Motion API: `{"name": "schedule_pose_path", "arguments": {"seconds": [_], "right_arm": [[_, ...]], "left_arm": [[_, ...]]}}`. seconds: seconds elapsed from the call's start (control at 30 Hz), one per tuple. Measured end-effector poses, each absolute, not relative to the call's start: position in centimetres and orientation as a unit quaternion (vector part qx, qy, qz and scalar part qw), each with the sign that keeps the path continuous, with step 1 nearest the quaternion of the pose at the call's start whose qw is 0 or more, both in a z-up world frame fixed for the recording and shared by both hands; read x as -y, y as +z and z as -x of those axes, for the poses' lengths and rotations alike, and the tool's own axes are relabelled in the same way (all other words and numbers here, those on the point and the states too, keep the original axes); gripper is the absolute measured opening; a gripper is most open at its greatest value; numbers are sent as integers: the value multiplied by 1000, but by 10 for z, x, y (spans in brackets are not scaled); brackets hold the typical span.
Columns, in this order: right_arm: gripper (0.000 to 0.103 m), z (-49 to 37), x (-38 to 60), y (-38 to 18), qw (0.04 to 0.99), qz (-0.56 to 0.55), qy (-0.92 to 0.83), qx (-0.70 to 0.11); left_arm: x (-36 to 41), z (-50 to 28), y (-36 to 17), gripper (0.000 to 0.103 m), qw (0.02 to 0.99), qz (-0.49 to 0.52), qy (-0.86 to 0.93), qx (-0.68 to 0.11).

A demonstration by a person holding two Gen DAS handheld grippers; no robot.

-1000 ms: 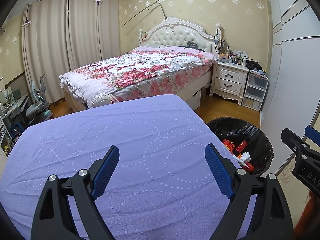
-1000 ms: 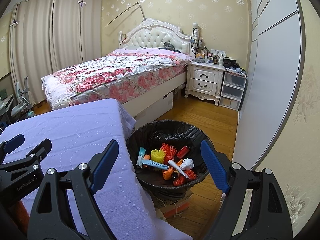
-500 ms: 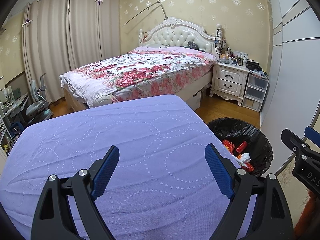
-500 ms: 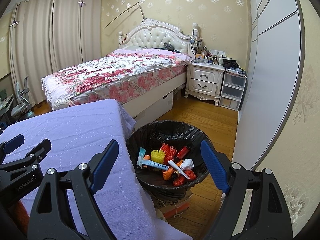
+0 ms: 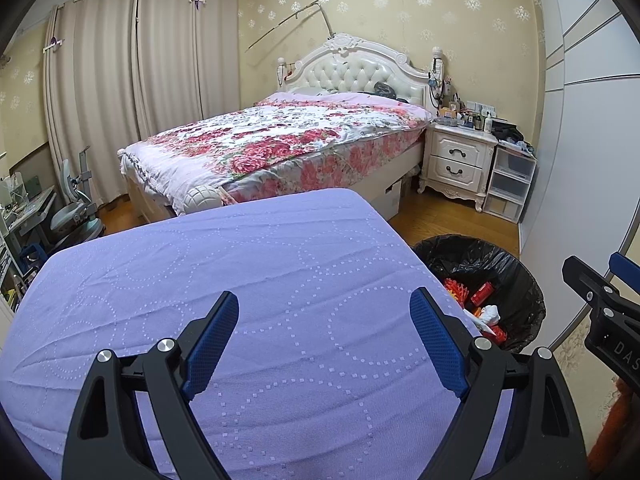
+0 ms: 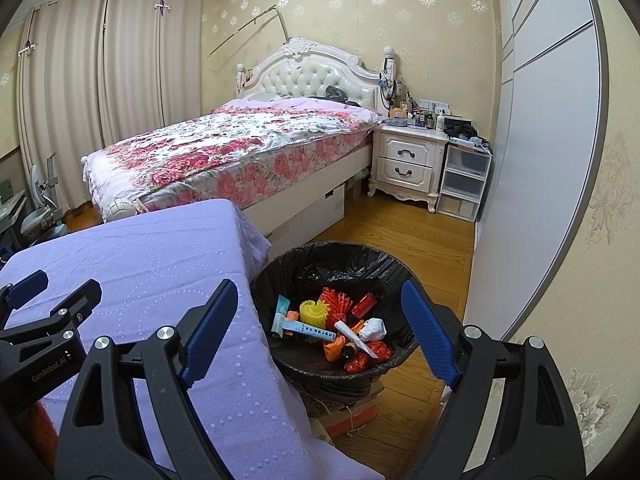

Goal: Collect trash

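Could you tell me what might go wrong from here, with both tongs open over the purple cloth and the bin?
The bin stands on a cardboard box; a bump from the right tongs might tip it. Loose trash could then spill. The left tongs hover over the purple cloth and might snag it.

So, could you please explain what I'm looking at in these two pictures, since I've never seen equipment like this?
There is no robot here: a person carries a two-finger clamp in each hand, each with a wide-angle camera looking along its fingers. One picture comes from the left gripper, over a table under a lilac cloth. The other comes from the right gripper, looking down at a bin with a black liner. Both stand open and hold nothing. No trash shows on the cloth. In the bin lie wrappers, a tube, crumpled paper and orange scraps. Behind is a bed.
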State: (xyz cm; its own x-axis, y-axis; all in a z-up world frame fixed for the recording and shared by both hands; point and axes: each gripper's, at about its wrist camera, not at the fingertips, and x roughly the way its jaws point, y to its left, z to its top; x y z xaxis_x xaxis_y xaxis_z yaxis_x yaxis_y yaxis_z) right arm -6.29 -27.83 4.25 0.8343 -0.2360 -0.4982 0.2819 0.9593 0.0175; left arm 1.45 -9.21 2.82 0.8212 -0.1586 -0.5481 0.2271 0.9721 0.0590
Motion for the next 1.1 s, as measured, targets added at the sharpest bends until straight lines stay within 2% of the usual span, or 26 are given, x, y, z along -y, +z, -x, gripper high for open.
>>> {"name": "schedule_pose_path", "arguments": {"seconds": [1.1], "right_arm": [[82, 63, 279, 41, 957, -44, -136, -254]], "left_arm": [[92, -15, 28, 85, 951, -53, -106, -285]]}}
